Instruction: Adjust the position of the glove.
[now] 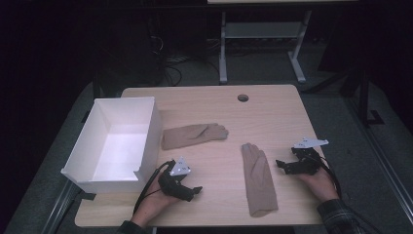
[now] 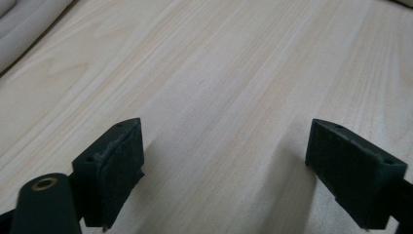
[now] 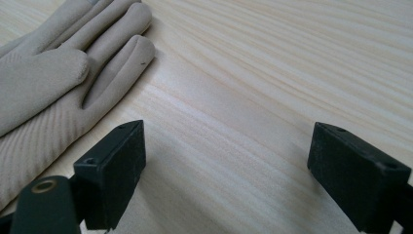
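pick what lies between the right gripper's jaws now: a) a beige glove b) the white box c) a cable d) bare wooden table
d: the right gripper has its jaws wide apart over bare wooden table, and the nearest beige glove lies off to the side of one jaw, not between them.

The gloves point(image 3: 53, 83) are looking like soft matt ribbed cloth, the bench point(image 3: 272, 73) is showing smooth pale wood grain, and the fingers point(image 3: 112, 170) are showing dull black rubbery pads.
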`<state>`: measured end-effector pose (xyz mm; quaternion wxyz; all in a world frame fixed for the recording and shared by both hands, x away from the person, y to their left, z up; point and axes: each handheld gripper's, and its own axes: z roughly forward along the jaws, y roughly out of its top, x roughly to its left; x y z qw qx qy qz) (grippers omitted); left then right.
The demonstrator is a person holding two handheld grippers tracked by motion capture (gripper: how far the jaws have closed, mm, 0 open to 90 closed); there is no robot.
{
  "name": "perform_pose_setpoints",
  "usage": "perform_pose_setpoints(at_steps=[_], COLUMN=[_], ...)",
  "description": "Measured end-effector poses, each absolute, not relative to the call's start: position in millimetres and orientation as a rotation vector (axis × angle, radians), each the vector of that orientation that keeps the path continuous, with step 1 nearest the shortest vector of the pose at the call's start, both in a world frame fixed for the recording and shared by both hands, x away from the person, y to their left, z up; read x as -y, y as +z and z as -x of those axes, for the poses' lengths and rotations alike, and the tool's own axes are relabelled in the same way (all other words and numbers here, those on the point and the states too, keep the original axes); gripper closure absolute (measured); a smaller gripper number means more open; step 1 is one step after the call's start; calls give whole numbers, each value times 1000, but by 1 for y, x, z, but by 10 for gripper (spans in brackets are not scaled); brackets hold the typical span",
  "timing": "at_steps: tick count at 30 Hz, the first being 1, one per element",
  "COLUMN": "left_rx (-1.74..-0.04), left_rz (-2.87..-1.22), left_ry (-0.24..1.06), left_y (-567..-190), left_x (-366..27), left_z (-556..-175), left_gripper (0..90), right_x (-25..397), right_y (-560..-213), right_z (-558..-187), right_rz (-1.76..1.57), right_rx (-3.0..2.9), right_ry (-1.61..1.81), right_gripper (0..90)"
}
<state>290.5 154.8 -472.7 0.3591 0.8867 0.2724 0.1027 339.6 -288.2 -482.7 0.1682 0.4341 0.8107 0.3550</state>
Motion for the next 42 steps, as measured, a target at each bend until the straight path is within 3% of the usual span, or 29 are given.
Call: perform_pose_setpoints(at_steps=[5,13,18,33,42], left_rx=[-736,-806,-817,-860,-924], left_rz=[-2298,-2250,-2254,-2234,-2209], left_ry=[264,282,303,406,375], left_y=[-466,-447,-442,-436,-447], left_x=[-153,-150,-144,-132,-133], left_z=[-297,-315,-330,-381,-410], left_gripper=[160,670,884,897,898], right_x=[288,288,288,288,288], right_y=[-483,-483,-483,-483,-483], right_z=[-340,-339,-339,-339,-339], right_rz=[-1237,-1240,-1240,-1241,-1241], right_rx=[-2304,-2302,-2302,-2301,-2301], right_ry=[1009,1007,1006,1007,1007], right_gripper=[132,132,132,132,133])
